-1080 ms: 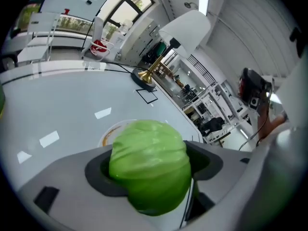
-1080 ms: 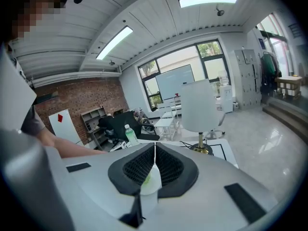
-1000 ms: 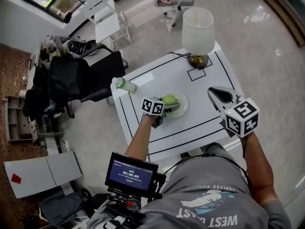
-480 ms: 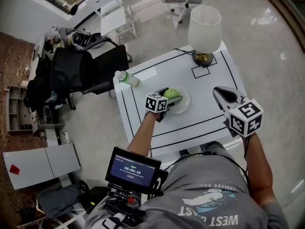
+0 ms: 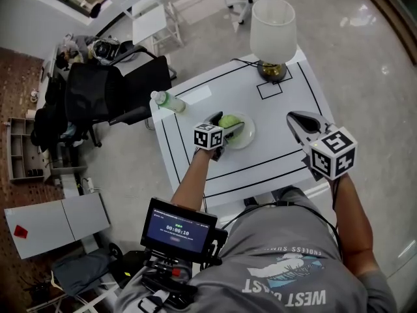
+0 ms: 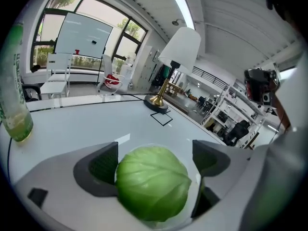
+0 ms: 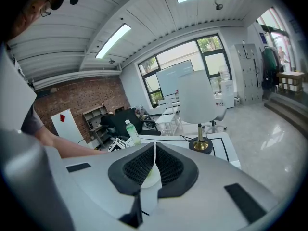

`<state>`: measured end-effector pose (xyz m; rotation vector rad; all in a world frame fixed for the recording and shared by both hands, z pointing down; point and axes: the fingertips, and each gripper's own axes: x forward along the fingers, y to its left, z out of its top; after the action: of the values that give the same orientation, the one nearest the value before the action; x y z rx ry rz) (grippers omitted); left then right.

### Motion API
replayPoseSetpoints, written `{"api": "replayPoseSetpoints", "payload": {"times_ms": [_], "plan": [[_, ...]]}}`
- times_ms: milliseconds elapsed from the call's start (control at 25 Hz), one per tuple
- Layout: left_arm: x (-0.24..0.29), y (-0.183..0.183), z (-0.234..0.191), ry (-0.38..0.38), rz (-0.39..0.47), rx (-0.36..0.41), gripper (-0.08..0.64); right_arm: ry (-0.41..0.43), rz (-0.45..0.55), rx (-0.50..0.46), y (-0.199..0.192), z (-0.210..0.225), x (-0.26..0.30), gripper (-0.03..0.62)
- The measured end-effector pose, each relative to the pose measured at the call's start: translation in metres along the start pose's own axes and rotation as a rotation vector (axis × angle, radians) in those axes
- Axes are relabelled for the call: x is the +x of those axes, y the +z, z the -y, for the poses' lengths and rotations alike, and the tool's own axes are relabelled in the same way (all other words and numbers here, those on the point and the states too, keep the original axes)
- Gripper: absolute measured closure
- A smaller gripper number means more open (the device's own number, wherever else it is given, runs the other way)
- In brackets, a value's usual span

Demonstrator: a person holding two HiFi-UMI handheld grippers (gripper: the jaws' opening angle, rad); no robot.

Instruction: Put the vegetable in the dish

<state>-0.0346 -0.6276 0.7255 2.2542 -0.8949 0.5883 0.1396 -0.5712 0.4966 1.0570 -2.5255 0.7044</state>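
A round green cabbage (image 5: 229,120) rests in the white dish (image 5: 247,134) near the middle of the white table (image 5: 273,155). My left gripper (image 5: 225,123) reaches in from the near left, its jaws on either side of the cabbage. In the left gripper view the cabbage (image 6: 153,183) fills the space between the pads (image 6: 103,165), with a gap showing on the right side. These jaws have just been opening and no longer press on it. My right gripper (image 5: 294,119) hovers over the table's right part, shut and empty; in its own view (image 7: 154,162) the pads meet.
A table lamp (image 5: 272,31) with a white shade stands at the far edge beside a small drawn square. A plastic bottle (image 5: 168,101) lies at the table's far left corner. A black chair (image 5: 111,96) piled with bags stands left of the table.
The left gripper's jaws have spread apart from the cabbage, which stays in the dish. The right gripper has kept still.
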Motion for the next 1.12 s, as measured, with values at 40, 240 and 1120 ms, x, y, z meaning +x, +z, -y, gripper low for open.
{"api": "replayPoseSetpoints", "payload": {"times_ms": [40,240,1120], "plan": [[-0.001,0.003,0.001,0.010,0.014,0.007,0.091,0.000,0.000,0.000,0.000,0.000,-0.001,0.584],[-0.024,0.047,0.010,0.058,0.172,0.025,0.091,0.012,0.025,-0.012,0.007,-0.004,-0.001,0.584],[-0.280,0.205,0.246,-0.129,0.747,0.505,0.554,0.134,0.385,-0.238,0.093,-0.155,-0.067,0.586]]}}
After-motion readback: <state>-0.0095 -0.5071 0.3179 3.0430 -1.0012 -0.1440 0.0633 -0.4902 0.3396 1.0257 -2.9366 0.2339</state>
